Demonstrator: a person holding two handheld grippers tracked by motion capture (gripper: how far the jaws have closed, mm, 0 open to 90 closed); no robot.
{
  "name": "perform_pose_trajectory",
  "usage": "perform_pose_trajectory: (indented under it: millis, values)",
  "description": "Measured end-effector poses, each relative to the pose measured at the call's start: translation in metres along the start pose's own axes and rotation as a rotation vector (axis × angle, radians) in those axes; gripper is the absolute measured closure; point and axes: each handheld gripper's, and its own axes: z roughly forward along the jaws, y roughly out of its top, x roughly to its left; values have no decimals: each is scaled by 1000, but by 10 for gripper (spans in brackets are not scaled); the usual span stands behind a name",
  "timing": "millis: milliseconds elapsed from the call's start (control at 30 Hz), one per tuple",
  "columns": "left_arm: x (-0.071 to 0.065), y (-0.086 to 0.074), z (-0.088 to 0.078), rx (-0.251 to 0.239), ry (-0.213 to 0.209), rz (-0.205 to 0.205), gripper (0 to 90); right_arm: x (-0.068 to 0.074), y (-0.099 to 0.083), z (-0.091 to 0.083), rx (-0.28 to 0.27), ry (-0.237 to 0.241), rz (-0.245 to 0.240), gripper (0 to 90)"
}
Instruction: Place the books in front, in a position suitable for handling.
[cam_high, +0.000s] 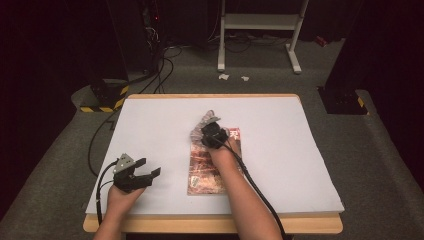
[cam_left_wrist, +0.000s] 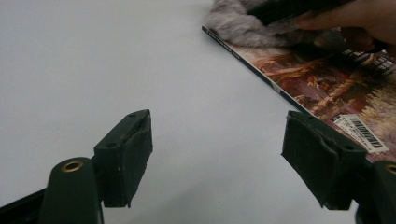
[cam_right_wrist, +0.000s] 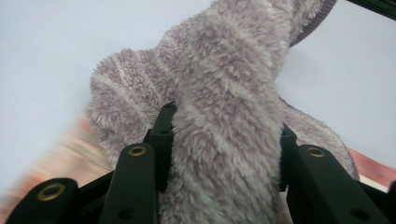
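Right tool (cam_right_wrist: 219, 140) clenches fuzzy sock (cam_right_wrist: 224, 93) — barcode (cam_left_wrist: 362, 133) beside released left tool (cam_left_wrist: 219, 154).

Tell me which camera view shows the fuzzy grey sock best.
The right gripper view: the fuzzy grey sock sits close up, its pale stripes clear, clamped between the right gripper jaws. The high view gives it small, bunched past that gripper at the magazine's far end. The left gripper view catches just a blurred corner of it at the top edge.

Lab or studio, dark curtains, white-covered table (cam_high: 150, 120), floor cables (cam_high: 150, 80), metal stand (cam_high: 260, 22), hazard-striped base (cam_high: 102, 97)
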Motion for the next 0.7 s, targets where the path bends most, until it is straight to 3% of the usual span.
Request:
perform_pose_trajectory:
  millis: [133,233,300,367,400,433,467,500,533,567,600,633,667,700]
  values:
    - [2,0,-1,-1,-1,-2,245,39,15,11,-21,50,-48,579]
    - [4,0,-3,-4,1,-4,245,40,16,11,-23,47,-58,578]
    - [4,0,-4,-7,2,-9,245,32,13,9,-18,51,-41,576]
    - [4,0,-3,-6,4,-7,245,18,7,6,-13,26,-22,576]
    - [5,0,-4,-2,7,-6,245,-3,-1,2,-6,-1,12,576]
    - [5,0,-4,-2,7,-6,245,-3,-1,2,-6,-1,12,576]
    - [6,0,-4,-3,9,-7,245,-27,-10,-4,-1,-38,47,576]
    - [6,-1,-4,-4,11,-7,245,-27,-10,-4,-1,-38,47,576]
    - [6,-1,-4,-4,14,-13,245,-51,-21,-9,-3,-72,78,576]
    - [6,-1,-4,-4,14,-13,245,-51,-21,-9,-3,-72,78,576]
    - [6,-1,-4,2,15,-12,245,-71,-29,-15,0,-93,121,577]
    - [6,-1,-4,2,15,-12,245,-71,-29,-15,0,-93,121,577]
    - [6,-1,-3,5,15,-12,245,-86,-36,-19,6,-109,153,577]
    - [5,-1,-2,9,16,-9,245,-86,-36,-19,6,-109,153,577]
